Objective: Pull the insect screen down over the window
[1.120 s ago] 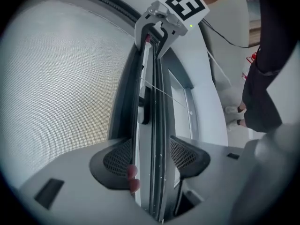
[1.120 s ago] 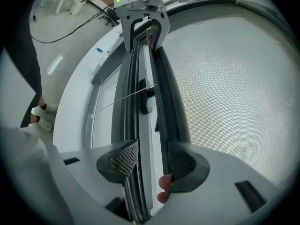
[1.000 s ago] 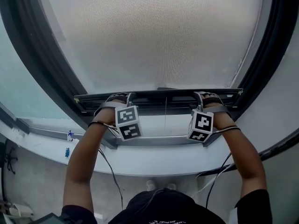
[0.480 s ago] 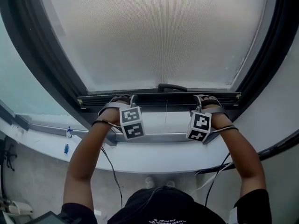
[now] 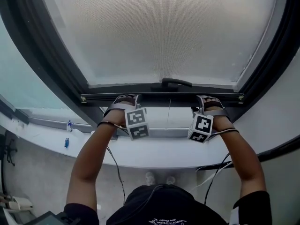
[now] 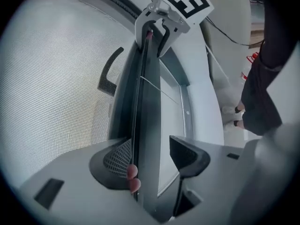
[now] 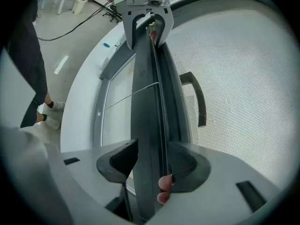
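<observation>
Insect screen [image 5: 159,32] has one bottom bar [image 5: 161,99], clamped by left claw [image 6: 150,154] and right claw [image 7: 151,165].

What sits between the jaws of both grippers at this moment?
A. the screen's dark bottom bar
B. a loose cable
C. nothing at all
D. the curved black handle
A: in each gripper view the bottom bar runs straight between the jaws of the left gripper and the right gripper. The handle sits mid-bar, apart from both.
</observation>
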Available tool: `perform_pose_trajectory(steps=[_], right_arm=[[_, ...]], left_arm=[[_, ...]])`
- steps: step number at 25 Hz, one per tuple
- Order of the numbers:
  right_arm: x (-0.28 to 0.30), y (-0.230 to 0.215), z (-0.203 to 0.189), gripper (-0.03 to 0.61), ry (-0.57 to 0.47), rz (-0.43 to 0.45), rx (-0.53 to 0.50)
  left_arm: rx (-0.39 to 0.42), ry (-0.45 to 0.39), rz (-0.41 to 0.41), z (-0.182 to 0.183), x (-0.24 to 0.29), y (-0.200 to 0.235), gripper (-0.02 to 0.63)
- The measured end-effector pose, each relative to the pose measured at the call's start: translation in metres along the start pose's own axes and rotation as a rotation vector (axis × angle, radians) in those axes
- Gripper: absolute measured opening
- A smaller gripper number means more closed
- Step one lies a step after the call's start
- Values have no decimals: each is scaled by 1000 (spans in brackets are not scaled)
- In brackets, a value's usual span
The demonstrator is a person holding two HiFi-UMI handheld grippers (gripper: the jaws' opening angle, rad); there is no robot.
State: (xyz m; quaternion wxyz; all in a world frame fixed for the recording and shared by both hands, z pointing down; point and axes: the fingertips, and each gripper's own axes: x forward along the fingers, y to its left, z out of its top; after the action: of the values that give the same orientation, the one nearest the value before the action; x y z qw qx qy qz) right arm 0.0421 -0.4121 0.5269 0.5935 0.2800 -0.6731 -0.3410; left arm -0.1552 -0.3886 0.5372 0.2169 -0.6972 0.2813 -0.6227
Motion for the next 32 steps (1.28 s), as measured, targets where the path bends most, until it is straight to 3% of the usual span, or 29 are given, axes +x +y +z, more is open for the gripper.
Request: perform_pose_trajectory(steps=[6,10,14,21,24,32], right_arm=[[-3,1,3,183,-15,1,21],[-1,0,5,183,-25,-13,27],[-2,-1,4,183,-19,-14,44],[0,-1,4,183,-8,-25,49],[2,1,3,183,11,-7,24],[-1,0,11,183,-37,-32,76]], left_arm=[[27,44,-42,-8,-7,-7,253],[31,17,11,-4,1,-2,253],[29,14,-13,-3,0,-2,253],[29,32,13,-4,1,0,253],[47,73,10,-9,1,-3,253],[52,96,-18,-10,-3,-7,253]])
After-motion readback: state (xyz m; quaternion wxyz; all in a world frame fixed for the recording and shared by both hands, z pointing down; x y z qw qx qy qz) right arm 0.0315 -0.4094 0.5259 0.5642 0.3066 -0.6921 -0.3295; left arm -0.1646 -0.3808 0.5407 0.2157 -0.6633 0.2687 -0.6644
